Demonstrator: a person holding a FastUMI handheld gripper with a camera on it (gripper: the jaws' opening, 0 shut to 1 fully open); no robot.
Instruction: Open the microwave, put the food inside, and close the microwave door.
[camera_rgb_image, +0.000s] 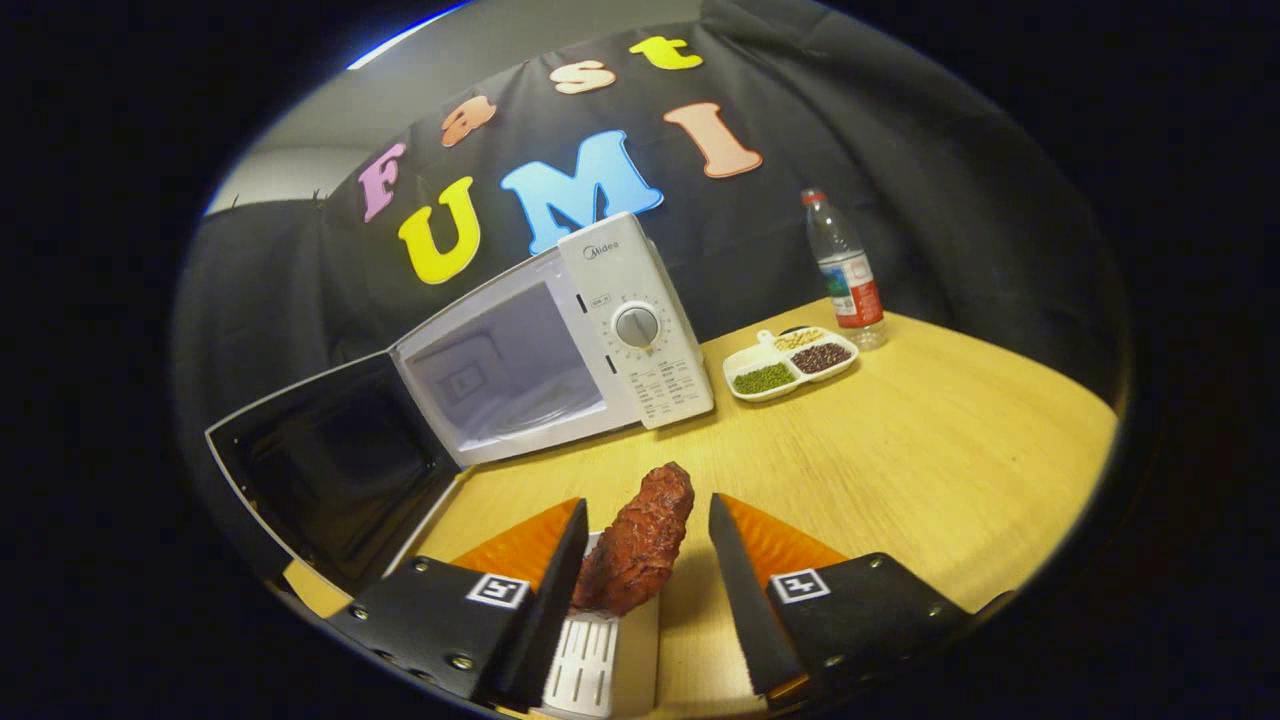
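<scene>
The gripper (648, 545) has its jaws spread apart, and the reddish-brown piece of food (640, 540) lies between them, nearer the left jaw, with a clear gap to the right one. Beyond the jaws on the worktop (930, 470) stands the microwave (560, 350), its door (335, 470) swung wide open. A divided dish (790, 365) and a bottle (845, 270) sit off beside the microwave.

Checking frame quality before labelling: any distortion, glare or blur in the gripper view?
Gripper view: strong fisheye bend, the wooden table edge curves and the white microwave leans. Its open dark glass door shows only faint reflections. Lighting is dim and warm. The reddish-brown sausage-like food between the open gripper fingers is fairly sharp; the clear plastic bottle is softer.
</scene>
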